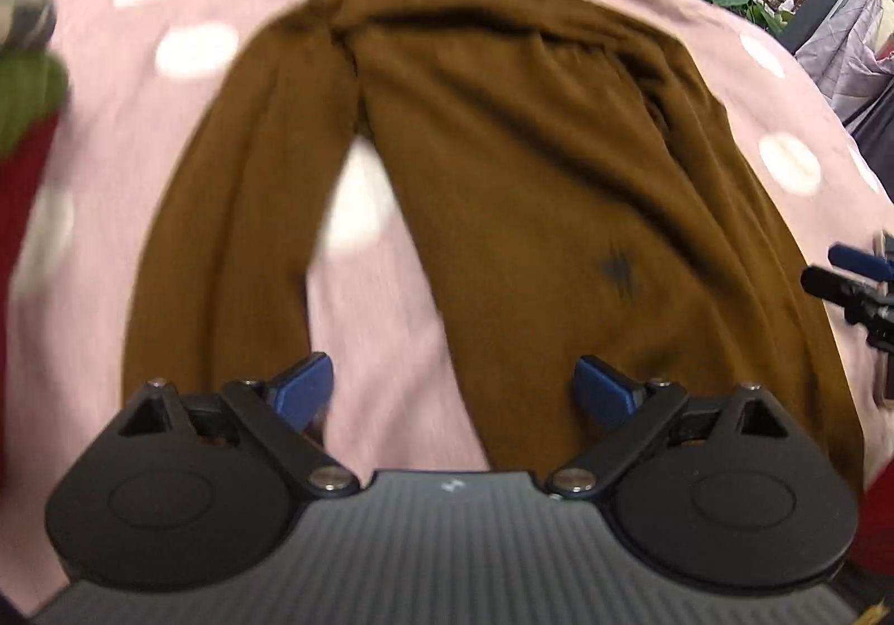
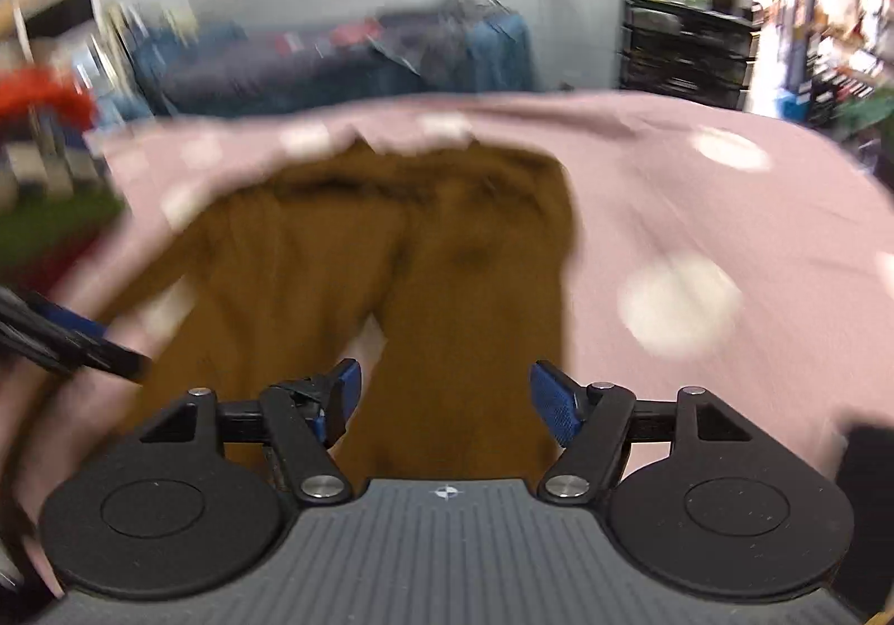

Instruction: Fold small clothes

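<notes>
A small brown garment with two long legs lies spread on a pink cloth with white dots. Its waist points away and its legs run toward me. A dark mark shows on its right leg. My left gripper is open and empty, above the gap between the legs near their lower ends. My right gripper is open and empty, over the lower end of the garment's right leg. The right gripper's fingers show at the right edge of the left wrist view. The right wrist view is blurred.
Red and green clothes lie at the left edge of the pink cloth. More clothes in blue and grey lie behind the table. A black shelf with bottles stands at the back right. The pink cloth spreads to the right of the garment.
</notes>
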`<action>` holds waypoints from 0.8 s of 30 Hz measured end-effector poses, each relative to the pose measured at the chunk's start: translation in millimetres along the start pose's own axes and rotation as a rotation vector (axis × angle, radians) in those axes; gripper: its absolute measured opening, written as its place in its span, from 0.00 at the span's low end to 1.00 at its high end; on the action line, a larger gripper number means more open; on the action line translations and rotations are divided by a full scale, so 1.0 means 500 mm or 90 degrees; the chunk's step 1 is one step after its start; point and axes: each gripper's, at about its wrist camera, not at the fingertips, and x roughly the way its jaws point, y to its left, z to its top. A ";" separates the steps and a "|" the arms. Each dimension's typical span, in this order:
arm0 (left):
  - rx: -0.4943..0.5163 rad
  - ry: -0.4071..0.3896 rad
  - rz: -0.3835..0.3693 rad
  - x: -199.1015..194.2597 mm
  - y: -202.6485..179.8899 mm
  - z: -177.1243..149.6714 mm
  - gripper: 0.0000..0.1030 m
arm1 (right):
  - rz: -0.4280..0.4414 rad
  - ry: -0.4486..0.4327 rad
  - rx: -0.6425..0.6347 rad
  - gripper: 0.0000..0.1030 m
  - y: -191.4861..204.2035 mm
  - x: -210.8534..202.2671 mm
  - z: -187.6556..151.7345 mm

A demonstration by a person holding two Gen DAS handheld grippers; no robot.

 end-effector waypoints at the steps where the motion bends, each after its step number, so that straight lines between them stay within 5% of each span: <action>1: -0.003 0.005 -0.002 -0.004 -0.002 -0.017 0.89 | 0.001 0.009 0.011 1.00 -0.002 -0.012 -0.019; 4: 0.016 0.014 -0.023 -0.016 -0.018 -0.049 0.88 | -0.002 0.042 0.057 1.00 -0.016 -0.043 -0.063; 6: 0.030 0.014 -0.031 -0.018 -0.032 -0.066 0.76 | -0.003 0.072 0.077 1.00 -0.020 -0.052 -0.087; 8: 0.033 0.019 -0.041 -0.014 -0.047 -0.081 0.64 | -0.005 0.070 0.092 0.88 -0.018 -0.064 -0.109; 9: 0.036 0.009 -0.034 -0.016 -0.054 -0.089 0.62 | -0.013 0.070 0.088 0.80 -0.012 -0.067 -0.114; 11: 0.056 -0.002 -0.022 -0.022 -0.072 -0.102 0.53 | 0.003 0.072 0.086 0.23 -0.005 -0.071 -0.117; 14: 0.054 -0.012 -0.034 -0.024 -0.084 -0.105 0.26 | 0.026 0.064 0.092 0.05 -0.002 -0.065 -0.120; 16: 0.044 -0.024 -0.035 -0.024 -0.085 -0.099 0.10 | 0.023 0.044 0.098 0.04 -0.011 -0.073 -0.118; 20: 0.017 -0.060 -0.022 -0.035 -0.072 -0.085 0.06 | -0.035 -0.029 0.091 0.03 -0.047 -0.097 -0.085; 24: -0.002 -0.119 0.034 -0.078 -0.034 -0.066 0.06 | -0.200 -0.140 0.034 0.03 -0.108 -0.126 -0.012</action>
